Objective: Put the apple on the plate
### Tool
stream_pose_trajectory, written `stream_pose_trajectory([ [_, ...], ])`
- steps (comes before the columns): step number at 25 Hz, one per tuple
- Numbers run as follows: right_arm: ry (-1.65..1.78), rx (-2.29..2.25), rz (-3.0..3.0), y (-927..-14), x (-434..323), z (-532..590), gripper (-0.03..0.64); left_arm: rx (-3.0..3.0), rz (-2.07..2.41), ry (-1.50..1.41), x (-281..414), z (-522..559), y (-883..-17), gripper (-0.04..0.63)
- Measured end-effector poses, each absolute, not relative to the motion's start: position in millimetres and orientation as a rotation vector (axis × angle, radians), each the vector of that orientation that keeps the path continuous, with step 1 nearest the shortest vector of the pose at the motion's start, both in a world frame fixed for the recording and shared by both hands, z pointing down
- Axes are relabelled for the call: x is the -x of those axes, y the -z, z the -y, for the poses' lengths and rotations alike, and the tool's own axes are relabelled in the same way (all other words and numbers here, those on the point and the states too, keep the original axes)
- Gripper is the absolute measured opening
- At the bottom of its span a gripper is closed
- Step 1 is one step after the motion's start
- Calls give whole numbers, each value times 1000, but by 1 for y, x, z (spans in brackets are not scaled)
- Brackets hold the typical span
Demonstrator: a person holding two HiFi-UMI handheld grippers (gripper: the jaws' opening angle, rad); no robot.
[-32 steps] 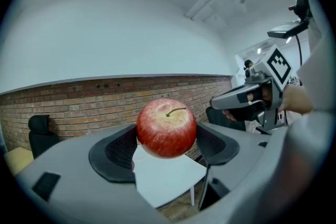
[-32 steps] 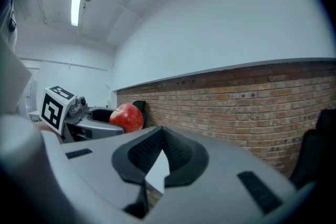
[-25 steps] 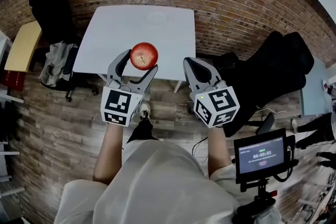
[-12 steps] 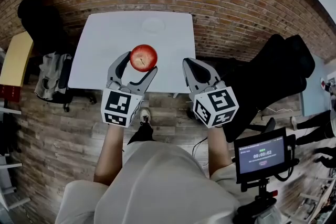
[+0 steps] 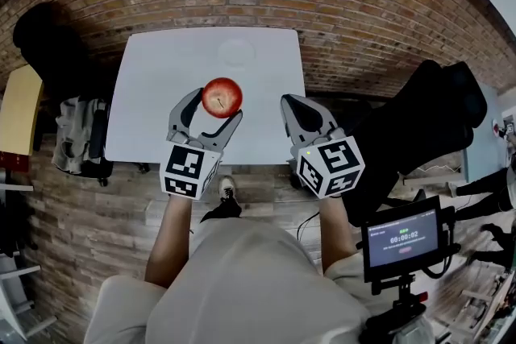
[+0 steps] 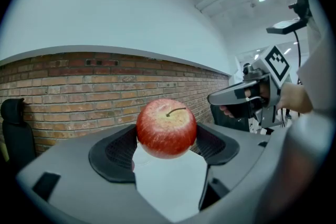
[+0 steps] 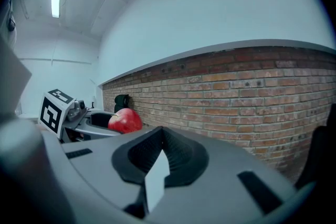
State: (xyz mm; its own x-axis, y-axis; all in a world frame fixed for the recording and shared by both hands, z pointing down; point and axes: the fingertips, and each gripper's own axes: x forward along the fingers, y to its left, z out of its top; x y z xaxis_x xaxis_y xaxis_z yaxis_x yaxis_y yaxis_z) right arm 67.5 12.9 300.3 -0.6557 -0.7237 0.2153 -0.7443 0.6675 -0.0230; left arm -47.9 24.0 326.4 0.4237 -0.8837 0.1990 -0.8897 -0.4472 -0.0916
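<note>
A red apple (image 5: 222, 97) is clamped between the fingers of my left gripper (image 5: 216, 107), held in the air over the near part of the white table (image 5: 161, 93). In the left gripper view the apple (image 6: 167, 127) sits stem-up between the black pads (image 6: 113, 152). A white plate (image 5: 236, 52) lies on the table's far side, close to the brick wall. My right gripper (image 5: 292, 107) hovers by the table's near right edge; its jaws are together with nothing in them. From the right gripper view the apple (image 7: 125, 120) shows at the left.
A black chair (image 5: 44, 36) and a chair draped with clothes (image 5: 81, 137) stand left of the table. Black bags (image 5: 427, 121) lie to its right. A small monitor on a stand (image 5: 401, 239) is at the lower right. The floor is wood planks.
The table has come closer in the head view, and both grippers now reach over its near edge. The apple stays gripped in the left gripper; the right gripper stays shut.
</note>
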Motion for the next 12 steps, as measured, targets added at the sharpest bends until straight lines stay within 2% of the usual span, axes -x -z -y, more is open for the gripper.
stream_pose_trajectory([
  [12,-212,-1273,2631,-313,-32,54,3,-2639,1520,-353,78,49,-343,359],
])
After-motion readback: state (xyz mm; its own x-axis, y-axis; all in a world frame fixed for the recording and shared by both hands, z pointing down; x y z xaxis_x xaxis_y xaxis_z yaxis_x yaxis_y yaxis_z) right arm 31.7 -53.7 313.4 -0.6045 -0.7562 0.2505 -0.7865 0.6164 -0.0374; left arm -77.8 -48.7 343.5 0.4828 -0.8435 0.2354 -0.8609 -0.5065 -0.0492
